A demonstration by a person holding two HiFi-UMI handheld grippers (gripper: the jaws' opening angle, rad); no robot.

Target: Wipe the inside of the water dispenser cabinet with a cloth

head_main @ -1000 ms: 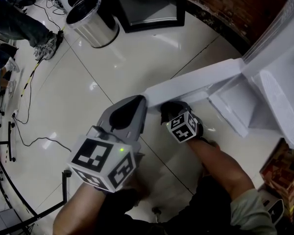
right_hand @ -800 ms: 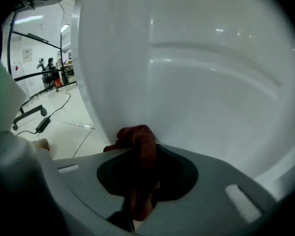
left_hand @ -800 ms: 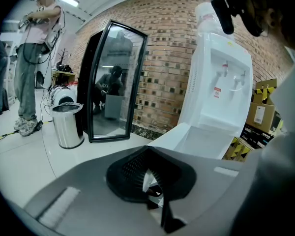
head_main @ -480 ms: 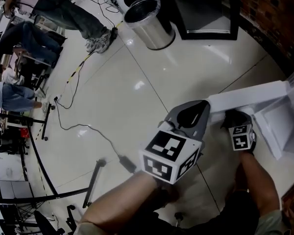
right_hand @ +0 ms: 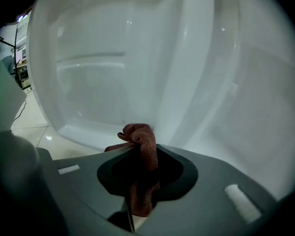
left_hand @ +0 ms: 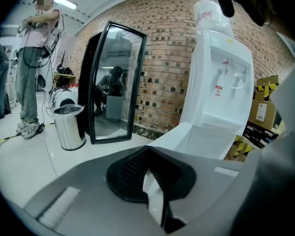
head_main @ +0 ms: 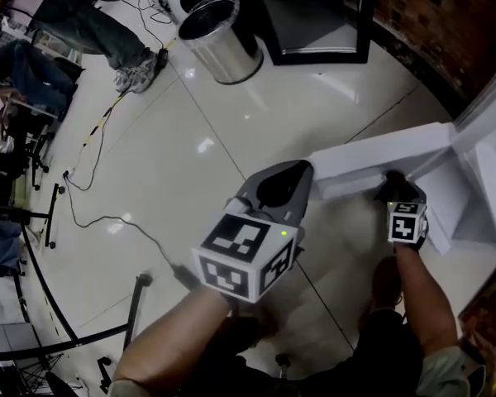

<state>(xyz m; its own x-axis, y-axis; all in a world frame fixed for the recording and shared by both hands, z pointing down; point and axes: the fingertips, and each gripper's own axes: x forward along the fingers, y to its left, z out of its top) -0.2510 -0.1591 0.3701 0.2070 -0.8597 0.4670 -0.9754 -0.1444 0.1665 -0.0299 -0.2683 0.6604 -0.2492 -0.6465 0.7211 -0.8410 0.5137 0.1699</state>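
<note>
The white water dispenser (left_hand: pixel 220 77) stands by the brick wall with its lower cabinet door (head_main: pixel 380 160) swung open. My right gripper (right_hand: pixel 140 149) is shut on a dark red cloth (right_hand: pixel 143 141) and points into the white cabinet interior (right_hand: pixel 137 58), close to its wall. In the head view the right gripper (head_main: pixel 397 187) sits just below the door's edge, its marker cube facing up. My left gripper (head_main: pixel 285 182) is shut with nothing in it, its tips at the door's free end. In the left gripper view the left gripper (left_hand: pixel 148 151) points toward the open door (left_hand: pixel 187 134).
A steel bin (head_main: pixel 219 40) and a black-framed mirror (left_hand: pixel 113 82) stand on the glossy tiled floor (head_main: pixel 190 131). Cables (head_main: pixel 91 180) trail at left, where people (left_hand: pixel 37 58) stand. Cardboard boxes (left_hand: pixel 263 112) are stacked right of the dispenser.
My right gripper has moved right along the door, away from the left gripper and toward the cabinet, rolling as it went. The left gripper stays at the door's end. The head view has shifted.
</note>
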